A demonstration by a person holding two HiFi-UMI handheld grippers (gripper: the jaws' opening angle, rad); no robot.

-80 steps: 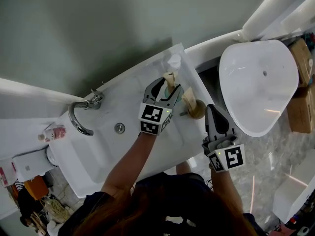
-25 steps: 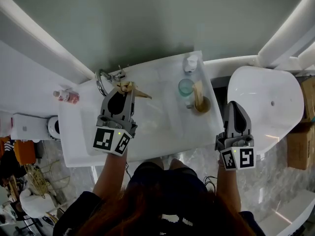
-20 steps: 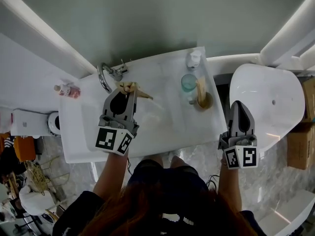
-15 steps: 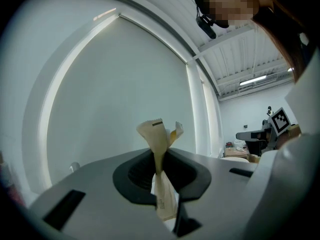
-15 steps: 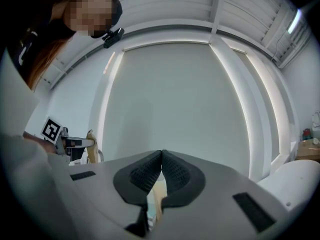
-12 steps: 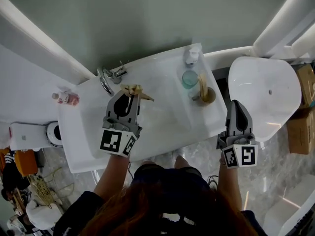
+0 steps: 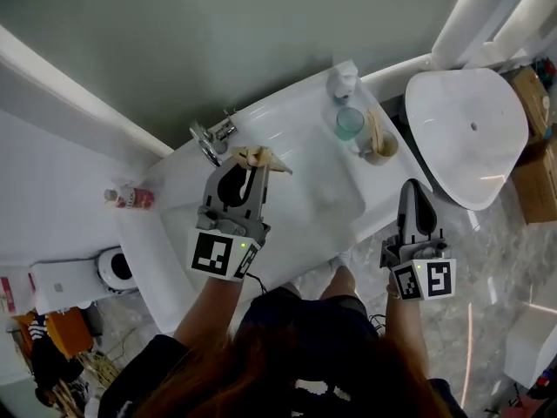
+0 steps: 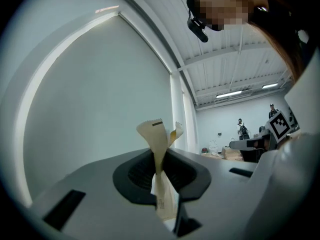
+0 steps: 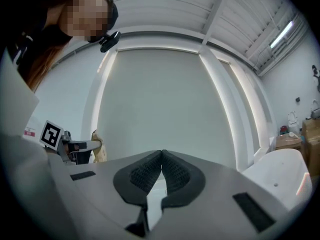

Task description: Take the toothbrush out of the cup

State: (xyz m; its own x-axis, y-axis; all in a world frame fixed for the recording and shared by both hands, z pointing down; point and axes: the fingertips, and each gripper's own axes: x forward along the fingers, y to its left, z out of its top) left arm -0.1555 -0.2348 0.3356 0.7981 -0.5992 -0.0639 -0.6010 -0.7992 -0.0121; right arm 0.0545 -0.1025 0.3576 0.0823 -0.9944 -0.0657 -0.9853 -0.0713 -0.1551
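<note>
In the head view my left gripper (image 7: 254,160) is shut on a beige paper-wrapped toothbrush (image 7: 266,158), held level over the white basin (image 7: 305,205) just in front of the faucet (image 7: 213,138). The left gripper view shows the wrapper (image 8: 159,146) pinched between the dark pads, its torn end sticking up. A wooden cup (image 7: 384,150) with more wrapped sticks stands at the sink's far right corner, beside a teal glass (image 7: 350,122). My right gripper (image 7: 412,186) (image 9: 161,154) is shut and empty, off the sink's front right edge, apart from the cup.
A white bottle (image 7: 344,81) stands behind the glass. A pink-labelled bottle (image 7: 129,197) lies on the ledge to the left. A white toilet bowl (image 7: 466,124) sits right of the sink, with cardboard boxes (image 7: 535,146) beyond it. A grey wall rises behind.
The left gripper carried the wrapped toothbrush from the cup across to the faucet side and still holds it. The right gripper drew back from the cup past the sink's front edge.
</note>
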